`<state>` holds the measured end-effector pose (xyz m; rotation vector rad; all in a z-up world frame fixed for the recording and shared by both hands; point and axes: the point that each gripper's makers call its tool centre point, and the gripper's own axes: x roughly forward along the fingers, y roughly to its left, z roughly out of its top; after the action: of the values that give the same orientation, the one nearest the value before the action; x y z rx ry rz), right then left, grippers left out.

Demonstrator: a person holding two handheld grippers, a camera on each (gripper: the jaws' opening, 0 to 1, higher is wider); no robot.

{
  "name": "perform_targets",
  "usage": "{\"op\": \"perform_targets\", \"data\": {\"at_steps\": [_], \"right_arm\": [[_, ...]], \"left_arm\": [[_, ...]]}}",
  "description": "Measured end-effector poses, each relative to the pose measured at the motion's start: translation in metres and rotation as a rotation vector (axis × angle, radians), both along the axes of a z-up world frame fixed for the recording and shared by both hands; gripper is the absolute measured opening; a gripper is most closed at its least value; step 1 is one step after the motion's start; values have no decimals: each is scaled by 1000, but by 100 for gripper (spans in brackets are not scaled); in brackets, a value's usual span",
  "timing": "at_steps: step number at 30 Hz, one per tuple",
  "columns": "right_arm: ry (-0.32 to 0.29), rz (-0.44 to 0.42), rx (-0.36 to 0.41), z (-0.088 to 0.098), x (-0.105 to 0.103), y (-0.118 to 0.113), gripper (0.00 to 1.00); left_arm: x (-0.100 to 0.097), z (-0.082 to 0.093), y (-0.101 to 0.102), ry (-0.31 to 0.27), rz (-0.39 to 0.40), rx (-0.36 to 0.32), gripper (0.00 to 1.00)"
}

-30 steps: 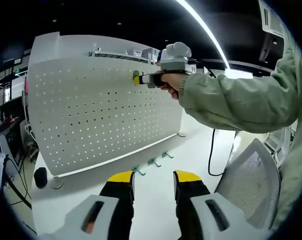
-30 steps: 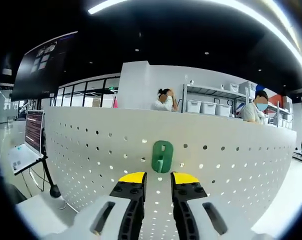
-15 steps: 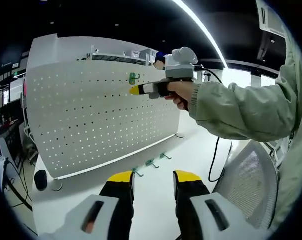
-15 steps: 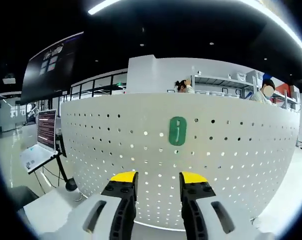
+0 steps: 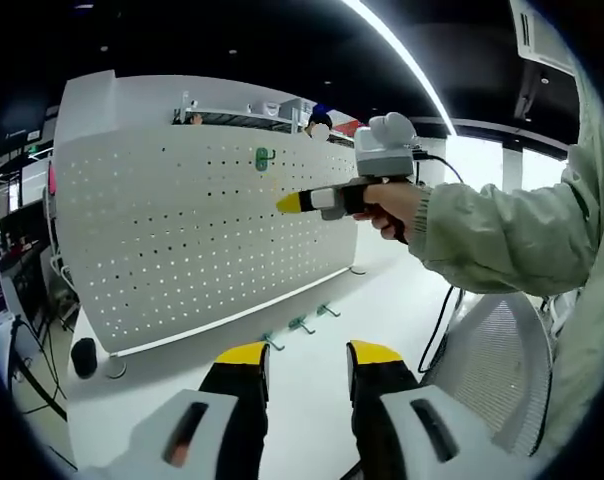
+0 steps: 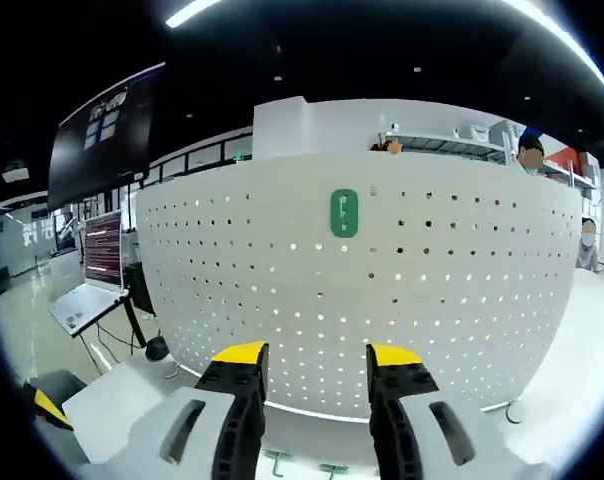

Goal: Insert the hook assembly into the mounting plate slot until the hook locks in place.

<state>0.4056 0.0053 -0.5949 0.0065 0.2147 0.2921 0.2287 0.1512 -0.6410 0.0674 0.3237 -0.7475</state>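
A green hook assembly (image 6: 344, 213) hangs high on the white perforated mounting plate (image 6: 462, 290), upright and free of any gripper. In the left gripper view the same hook (image 5: 263, 157) sits near the plate's (image 5: 162, 240) top edge. My right gripper (image 6: 317, 354) is open and empty, well back from the plate; in the left gripper view it (image 5: 290, 202) is held by a hand in a green sleeve, below and right of the hook. My left gripper (image 5: 307, 353) is open and empty, low over the white table (image 5: 312, 380).
Three spare green hooks (image 5: 300, 325) lie on the table at the plate's foot. A mesh chair (image 5: 497, 370) stands at the right. A cable (image 5: 437, 320) trails from the right gripper. A laptop on a stand (image 6: 92, 300) is at the left.
The right gripper let go of the green hook, left it on the plate, opened and pulled back down and away. The left gripper stayed put.
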Motion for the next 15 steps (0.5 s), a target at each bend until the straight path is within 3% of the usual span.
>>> {"op": "perform_targets", "data": {"at_steps": [15], "right_arm": [[71, 35, -21, -35, -61, -4, 42]], "left_arm": [[-10, 2, -3, -13, -1, 10, 32]]}}
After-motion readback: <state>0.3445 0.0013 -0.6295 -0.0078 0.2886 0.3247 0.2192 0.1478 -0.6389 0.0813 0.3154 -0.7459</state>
